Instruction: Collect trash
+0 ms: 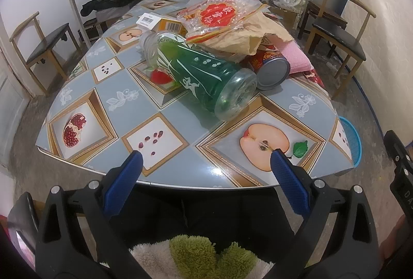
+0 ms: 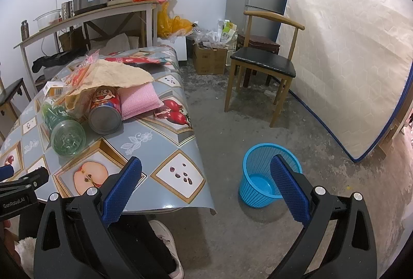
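Hand-held gripper (image 2: 24, 185) marked "GenRobot.AI"

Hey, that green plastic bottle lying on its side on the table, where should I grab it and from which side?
Grip the green bottle across its round mid-body, probably coming down from above with the open left gripper. It lies on its side, base toward the near edge, neck tucked under the brown paper, so the middle is the clearest span.
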